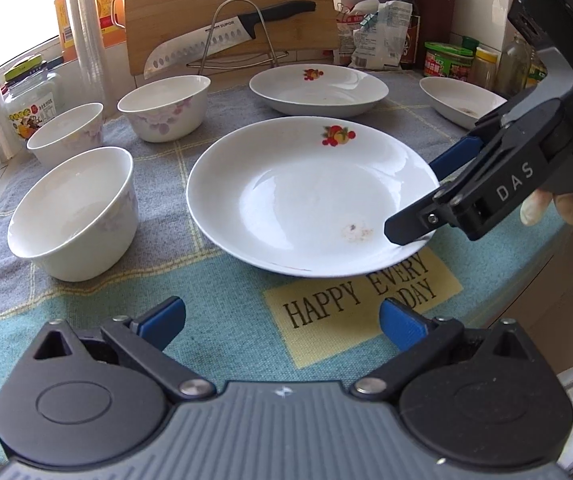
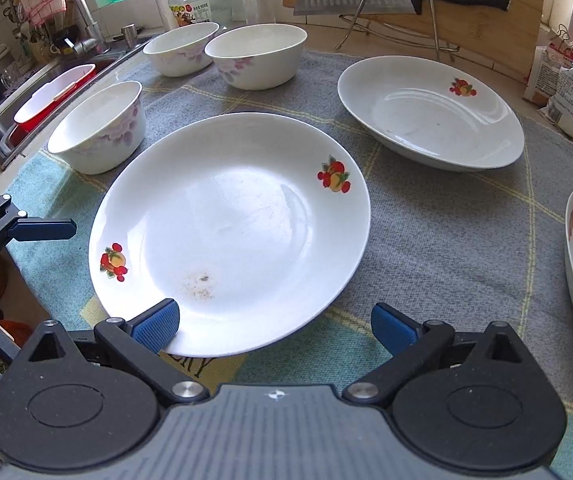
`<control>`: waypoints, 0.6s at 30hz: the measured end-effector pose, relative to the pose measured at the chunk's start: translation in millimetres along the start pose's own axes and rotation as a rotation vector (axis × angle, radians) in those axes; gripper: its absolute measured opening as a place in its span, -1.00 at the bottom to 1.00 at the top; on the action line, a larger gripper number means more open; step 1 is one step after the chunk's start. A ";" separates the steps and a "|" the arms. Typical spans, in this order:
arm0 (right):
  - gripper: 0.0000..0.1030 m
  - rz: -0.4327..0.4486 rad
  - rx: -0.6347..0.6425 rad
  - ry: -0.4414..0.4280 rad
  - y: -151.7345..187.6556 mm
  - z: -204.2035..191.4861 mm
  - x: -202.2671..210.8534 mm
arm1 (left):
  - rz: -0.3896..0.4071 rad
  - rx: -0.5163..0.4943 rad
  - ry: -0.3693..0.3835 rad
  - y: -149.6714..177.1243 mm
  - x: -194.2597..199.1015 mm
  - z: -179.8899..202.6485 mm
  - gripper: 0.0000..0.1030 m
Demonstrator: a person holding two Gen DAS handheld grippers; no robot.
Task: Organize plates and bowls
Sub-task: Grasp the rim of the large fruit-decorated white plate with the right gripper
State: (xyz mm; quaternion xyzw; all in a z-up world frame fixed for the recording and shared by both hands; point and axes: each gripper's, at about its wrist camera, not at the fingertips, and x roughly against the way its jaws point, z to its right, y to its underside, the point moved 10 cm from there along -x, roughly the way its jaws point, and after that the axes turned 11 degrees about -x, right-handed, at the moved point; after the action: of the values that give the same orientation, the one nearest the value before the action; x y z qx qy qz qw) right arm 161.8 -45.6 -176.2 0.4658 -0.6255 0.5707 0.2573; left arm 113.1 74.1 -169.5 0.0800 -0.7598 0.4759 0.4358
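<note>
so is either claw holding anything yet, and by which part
Nothing is held. The right claw stands open around the near rim of the front plate, not closed on it. The left claw is open over the cloth.

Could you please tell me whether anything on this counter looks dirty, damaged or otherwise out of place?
Nothing is broken or spilled. The nearest plate carries a brownish speckled smudge near its front edge, by the open right gripper, so it looks unwashed. The far-right dish has a similar stain.
</note>
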 end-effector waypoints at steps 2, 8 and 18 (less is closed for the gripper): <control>1.00 -0.012 -0.001 -0.005 -1.0 -1.4 -3.8 | -0.002 -0.003 0.008 0.3 -2.4 -1.0 0.99; 1.00 -0.030 0.050 0.008 -8.7 -9.7 -16.4 | -0.002 -0.008 0.018 -0.4 -7.9 -4.2 0.99; 1.00 -0.078 0.074 0.046 -18.7 -12.6 -27.3 | 0.008 -0.013 0.056 -3.2 -17.5 -6.5 0.99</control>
State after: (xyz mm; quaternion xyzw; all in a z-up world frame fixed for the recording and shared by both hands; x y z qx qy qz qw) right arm 187.3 -24.1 -187.9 0.4857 -0.5794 0.5934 0.2761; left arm 129.3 72.4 -179.3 0.0608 -0.7508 0.4746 0.4553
